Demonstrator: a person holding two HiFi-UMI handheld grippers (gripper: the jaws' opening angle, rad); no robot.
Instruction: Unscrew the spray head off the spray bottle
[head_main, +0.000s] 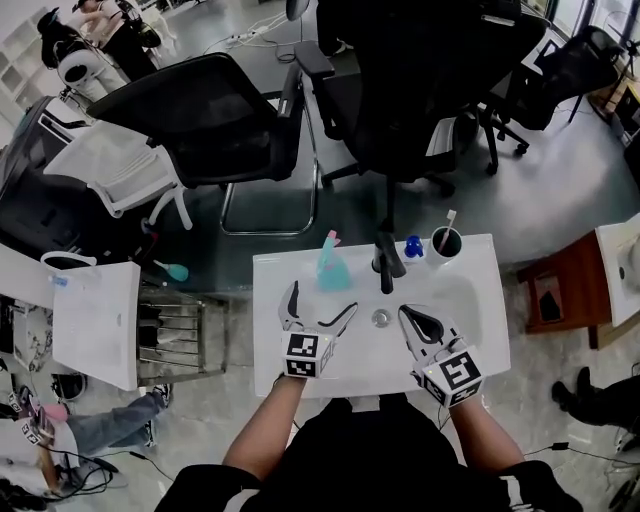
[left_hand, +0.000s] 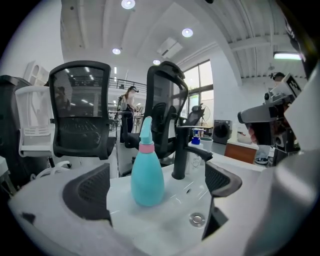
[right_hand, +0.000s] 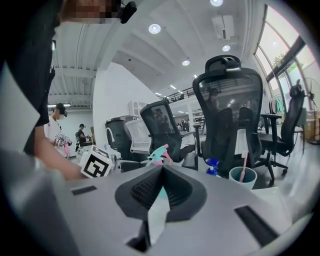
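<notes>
A teal spray bottle with a pink collar and a teal spray head stands upright on the white washbasin, left of the black faucet. My left gripper is open wide, just short of the bottle. In the left gripper view the bottle stands beyond the two dark pads, touching neither. My right gripper is shut with nothing in it, over the basin's near right part. In the right gripper view the closed jaws hide most of the bottle; only its spray head shows.
A drain lies in the basin between the grippers. A small blue bottle and a cup holding a toothbrush stand right of the faucet. Black office chairs stand beyond the basin, and a white table is at the left.
</notes>
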